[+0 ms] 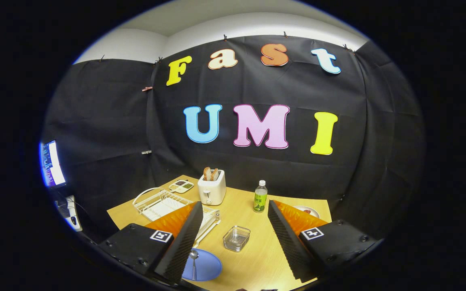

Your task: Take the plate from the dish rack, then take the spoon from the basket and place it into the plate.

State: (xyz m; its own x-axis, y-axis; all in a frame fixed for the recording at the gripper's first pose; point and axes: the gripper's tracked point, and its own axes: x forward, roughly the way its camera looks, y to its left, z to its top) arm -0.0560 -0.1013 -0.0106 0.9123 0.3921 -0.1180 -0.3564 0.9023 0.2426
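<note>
Far left a lit screen (53, 163); on the table (257, 258) the white dish rack (158, 202), then the blue plate (206, 266) with the spoon (193, 262) lying in it, by the left finger; toaster (212, 188) behind; basket (236, 238) between the fingers; bottle (260, 197) beyond; hand-held gripper (239, 246) spread wide, grasping nothing.

Cloth-walled recording booth; toaster (211, 186), dish rack (158, 202) on table (257, 258)

Basket (236, 238) amid open tabletop (257, 258)
</note>
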